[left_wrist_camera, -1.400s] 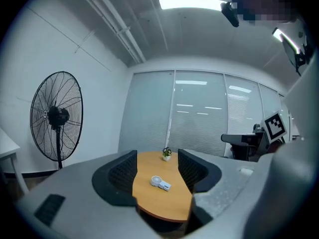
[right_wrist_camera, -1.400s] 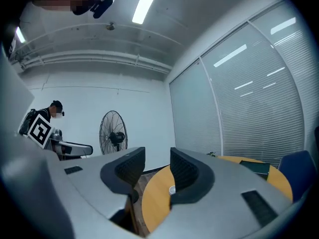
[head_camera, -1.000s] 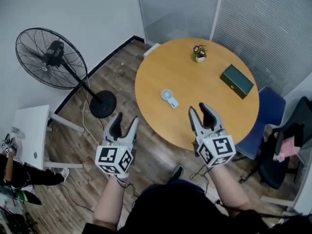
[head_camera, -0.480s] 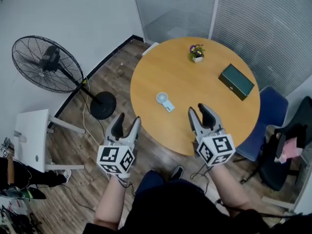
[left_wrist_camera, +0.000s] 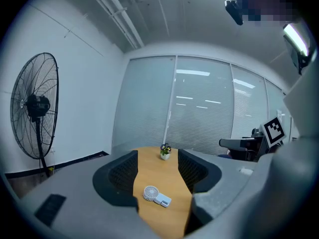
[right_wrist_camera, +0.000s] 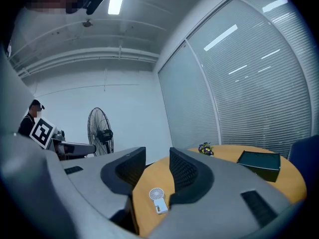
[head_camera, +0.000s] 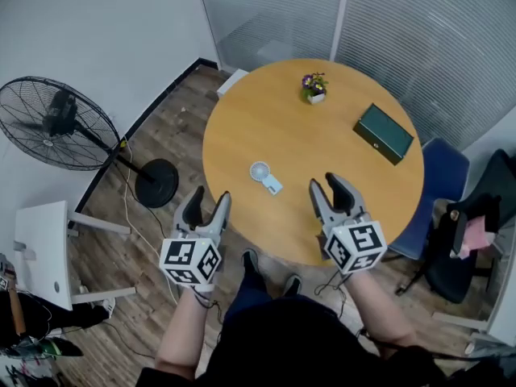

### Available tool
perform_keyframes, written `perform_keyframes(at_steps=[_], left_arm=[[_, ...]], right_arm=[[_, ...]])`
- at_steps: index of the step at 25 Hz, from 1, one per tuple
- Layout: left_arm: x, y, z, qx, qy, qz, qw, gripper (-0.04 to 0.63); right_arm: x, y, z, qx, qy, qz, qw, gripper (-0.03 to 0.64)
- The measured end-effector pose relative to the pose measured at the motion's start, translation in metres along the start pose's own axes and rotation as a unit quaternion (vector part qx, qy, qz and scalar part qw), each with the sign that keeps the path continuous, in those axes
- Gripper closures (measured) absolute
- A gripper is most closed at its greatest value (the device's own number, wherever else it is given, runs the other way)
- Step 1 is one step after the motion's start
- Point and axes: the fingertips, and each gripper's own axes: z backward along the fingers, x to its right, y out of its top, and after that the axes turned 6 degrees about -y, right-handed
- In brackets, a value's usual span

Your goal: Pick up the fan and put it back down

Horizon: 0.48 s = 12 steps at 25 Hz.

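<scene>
Head view, left tool (head_camera: 205, 202): its jaws are standing spread and empty, hovering by the near-left edge of the round surface (head_camera: 242, 111).
Head view, right tool (head_camera: 325, 185): its jaws are standing spread, gripping nothing, hovering over the near edge.
Head view, fan (head_camera: 264, 176): small and white, it is lying flat on the surface, ahead of both tools and untouched.
Left gripper view: the fan is showing through the gap between the parted jaws, with a flower pot (left_wrist_camera: 165, 152) sitting farther back.
Right gripper view: the fan is lying ahead of the parted jaws, with a green box (right_wrist_camera: 259, 159) resting off to the right.

Round wooden table (head_camera: 274, 127), plank floor (head_camera: 137, 248) — white wall (head_camera: 97, 31), glass partition (head_camera: 435, 47), blue chair (head_camera: 443, 176)
</scene>
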Motion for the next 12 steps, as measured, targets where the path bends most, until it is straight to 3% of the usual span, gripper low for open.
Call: perform_keyframes(at_steps=[8,12], left_arm=[[-0.061,-0.016,-0.053,-0.040,-0.046,0.009,0.9981,0.348],[-0.099,-0.029,-0.074,-0.058,-0.064,0.017,0.9961,0.348]], right_arm=[[-0.016,-0.032,-0.077,-0.064,-0.018,0.002,0.998,0.444],[-0.024,-0.061,-0.116,-0.100,-0.027,0.037,0.994,0.445]])
